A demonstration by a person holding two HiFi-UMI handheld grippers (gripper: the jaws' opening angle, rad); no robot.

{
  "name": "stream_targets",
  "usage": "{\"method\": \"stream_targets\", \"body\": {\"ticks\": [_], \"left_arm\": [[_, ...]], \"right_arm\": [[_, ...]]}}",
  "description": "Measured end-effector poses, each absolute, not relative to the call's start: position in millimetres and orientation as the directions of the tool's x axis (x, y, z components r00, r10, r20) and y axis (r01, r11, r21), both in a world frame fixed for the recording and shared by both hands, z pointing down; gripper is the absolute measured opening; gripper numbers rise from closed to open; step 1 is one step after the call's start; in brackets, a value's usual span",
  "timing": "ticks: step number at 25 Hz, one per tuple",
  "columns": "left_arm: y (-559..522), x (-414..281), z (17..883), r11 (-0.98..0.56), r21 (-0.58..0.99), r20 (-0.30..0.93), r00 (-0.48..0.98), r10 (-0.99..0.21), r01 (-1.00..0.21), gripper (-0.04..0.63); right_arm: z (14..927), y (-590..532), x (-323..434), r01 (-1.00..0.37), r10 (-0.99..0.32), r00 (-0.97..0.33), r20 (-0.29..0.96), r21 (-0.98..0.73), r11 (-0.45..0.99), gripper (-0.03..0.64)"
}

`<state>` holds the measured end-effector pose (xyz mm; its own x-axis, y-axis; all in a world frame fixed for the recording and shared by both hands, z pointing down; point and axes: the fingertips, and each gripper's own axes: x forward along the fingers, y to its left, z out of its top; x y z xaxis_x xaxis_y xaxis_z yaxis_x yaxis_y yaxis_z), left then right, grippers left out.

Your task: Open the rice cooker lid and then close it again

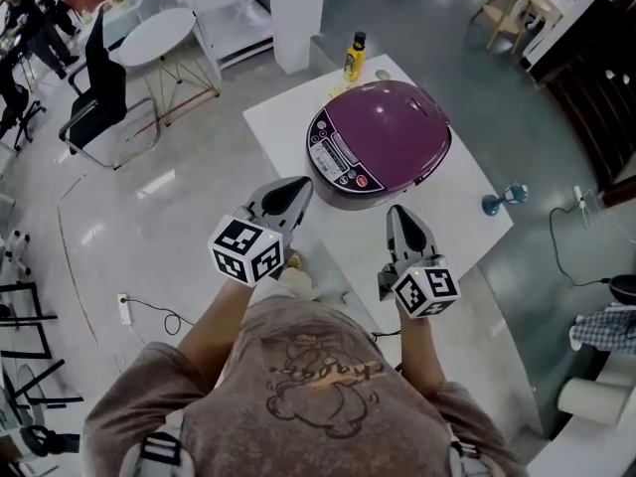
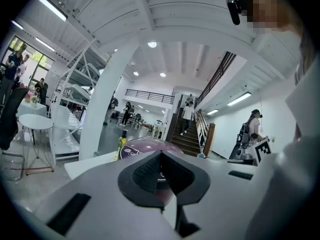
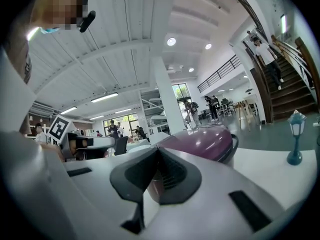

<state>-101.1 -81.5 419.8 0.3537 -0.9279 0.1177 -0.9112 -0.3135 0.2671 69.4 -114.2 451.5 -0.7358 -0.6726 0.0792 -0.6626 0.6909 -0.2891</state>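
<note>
Purple rice cooker point(image 1: 378, 142), lid down, on white table point(image 1: 283, 117). Left gripper point(image 1: 300, 187) and right gripper point(image 1: 397, 213) near its front; both jaw pairs together, holding nothing.

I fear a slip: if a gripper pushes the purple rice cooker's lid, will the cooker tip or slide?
The rice cooker looks wide and low, flat on the white table, so it probably will not tip. Its domed lid is glossy, so a jaw tip may skid off. The table looks smooth, so a sideways push might slide it.
</note>
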Motion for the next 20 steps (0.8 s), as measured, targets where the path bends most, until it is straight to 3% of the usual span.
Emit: {"method": "stream_targets", "body": {"ticks": [20], "left_arm": [[-199.4,-108.0,424.4,-0.519,0.283,0.135,0.569,-0.811,-0.807,0.02]], "right_arm": [[444.1,-184.4,53.8,-0.803,-0.814,-0.574,0.092,-0.26,0.537,0.003]]}}
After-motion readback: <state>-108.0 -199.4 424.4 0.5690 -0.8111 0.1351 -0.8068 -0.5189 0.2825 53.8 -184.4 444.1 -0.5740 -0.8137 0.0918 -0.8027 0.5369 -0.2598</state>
